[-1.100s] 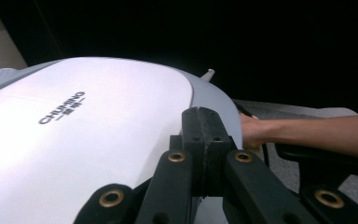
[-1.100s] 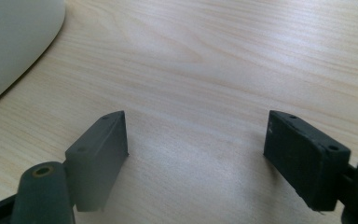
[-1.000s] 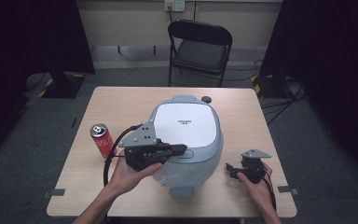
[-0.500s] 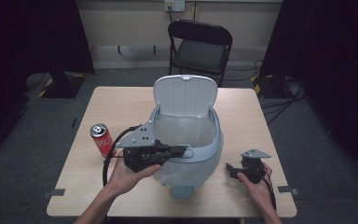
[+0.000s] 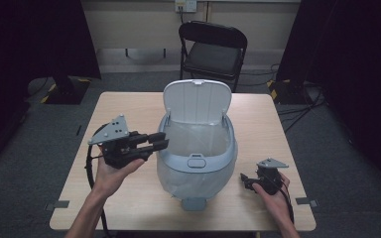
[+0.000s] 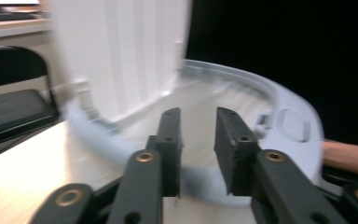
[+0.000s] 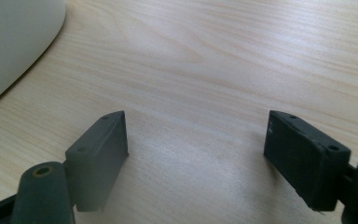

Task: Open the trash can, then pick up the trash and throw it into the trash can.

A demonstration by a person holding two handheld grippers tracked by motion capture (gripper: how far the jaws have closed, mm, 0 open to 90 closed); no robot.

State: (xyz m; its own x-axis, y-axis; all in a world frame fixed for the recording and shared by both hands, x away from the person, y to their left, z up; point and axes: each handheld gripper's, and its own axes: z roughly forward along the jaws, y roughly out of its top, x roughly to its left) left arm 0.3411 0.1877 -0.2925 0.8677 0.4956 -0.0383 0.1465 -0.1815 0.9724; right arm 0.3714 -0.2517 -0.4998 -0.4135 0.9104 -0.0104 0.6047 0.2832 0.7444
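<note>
A pale blue-grey bin (image 5: 197,163) with a clear liner stands mid-table, its white lid (image 5: 197,101) raised upright at the back. My left gripper (image 5: 161,140) hovers beside the bin's left rim, pointing right at it. Its jaws have just been opening and stand slightly apart with nothing between them. In the left gripper view the gripper (image 6: 198,116) faces the bin rim (image 6: 242,79) and the lid (image 6: 121,51). My right gripper (image 5: 244,181) rests low at the table's front right, jaws wide open over bare wood (image 7: 196,130), with the bin wall (image 7: 9,37) at the left.
The wooden table (image 5: 124,109) has room on both sides of the bin. A black folding chair (image 5: 213,49) stands behind the far edge. Cables lie on the dark floor at the right.
The bin's lid has swung from shut to fully upright. My left gripper has drawn back to the left of the bin and its jaws have parted. The right gripper has not moved.
</note>
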